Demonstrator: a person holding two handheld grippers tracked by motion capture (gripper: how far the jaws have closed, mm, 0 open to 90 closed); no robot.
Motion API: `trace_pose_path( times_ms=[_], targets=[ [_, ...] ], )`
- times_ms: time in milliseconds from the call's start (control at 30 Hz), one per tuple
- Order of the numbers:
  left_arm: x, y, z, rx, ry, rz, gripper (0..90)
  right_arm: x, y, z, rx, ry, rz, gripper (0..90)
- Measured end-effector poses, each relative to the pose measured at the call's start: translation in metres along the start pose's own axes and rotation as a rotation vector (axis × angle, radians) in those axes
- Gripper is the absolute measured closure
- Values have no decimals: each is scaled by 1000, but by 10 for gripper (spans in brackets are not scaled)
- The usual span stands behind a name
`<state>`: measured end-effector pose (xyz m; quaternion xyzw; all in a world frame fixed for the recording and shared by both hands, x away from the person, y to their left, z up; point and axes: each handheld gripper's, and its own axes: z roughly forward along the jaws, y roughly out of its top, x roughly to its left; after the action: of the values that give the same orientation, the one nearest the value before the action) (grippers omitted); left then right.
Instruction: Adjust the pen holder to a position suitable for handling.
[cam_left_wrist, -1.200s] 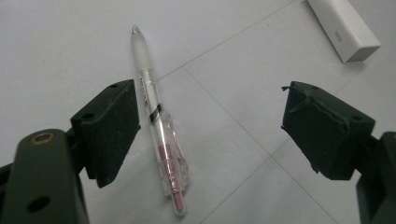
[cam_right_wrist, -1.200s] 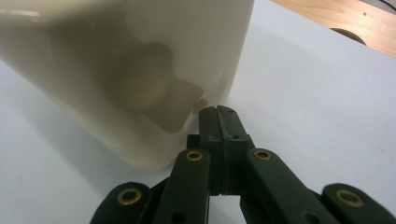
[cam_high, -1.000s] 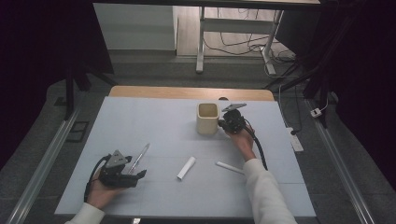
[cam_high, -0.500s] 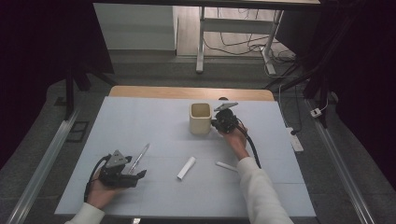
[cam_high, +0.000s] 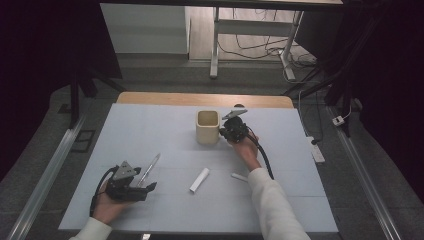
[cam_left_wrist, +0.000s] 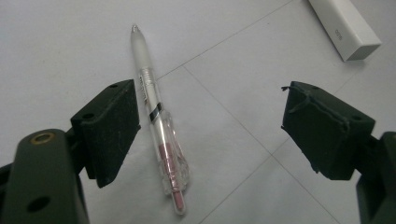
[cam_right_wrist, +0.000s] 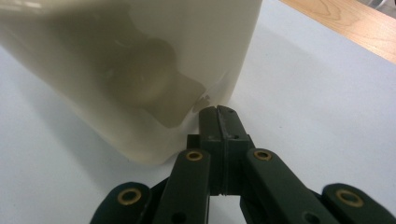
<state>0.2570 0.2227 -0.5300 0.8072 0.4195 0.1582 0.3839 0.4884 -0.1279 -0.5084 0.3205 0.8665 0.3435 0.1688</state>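
Fingers (cam_right_wrist: 219, 122) of right gripper pressed together against cream cup (cam_right_wrist: 140, 70), left gripper (cam_left_wrist: 210, 135) spread beside pen (cam_left_wrist: 159, 135)

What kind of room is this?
Probably a lab or workshop: a pale blue work table with side rails, loose cables on the floor, and a cabled hand-held black right gripper beside a cream square cup.

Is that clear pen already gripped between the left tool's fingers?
No, the pen lies on the table beside one of the open left gripper's fingers, not clamped.
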Motion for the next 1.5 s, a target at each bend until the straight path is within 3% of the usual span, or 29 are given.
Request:
trace_pose_path(
  times_ms=[233, 467, 800, 1067, 1333, 1500],
  targets=[
    [0, 0, 0, -4, 5, -3, 185, -1, 0, -2, -18, 7, -4, 894],
    [0, 0, 0, -1, 8, -5, 185, 0, -4, -15, -29, -20, -34, 895],
    [0, 0, 0, -3, 16, -4, 185, 4, -19, -55, -88, -13, -22, 894],
    [0, 0, 1, -4, 21, -4, 186, 10, -41, -91, -138, -36, -56, 893],
    [1, 0, 1, -4, 26, -5, 186, 12, -64, -116, -181, -35, -32, 613],
    [1, 0, 1, -4, 25, -5, 186, 16, -85, -139, -231, -15, 1, 517]
  ],
)
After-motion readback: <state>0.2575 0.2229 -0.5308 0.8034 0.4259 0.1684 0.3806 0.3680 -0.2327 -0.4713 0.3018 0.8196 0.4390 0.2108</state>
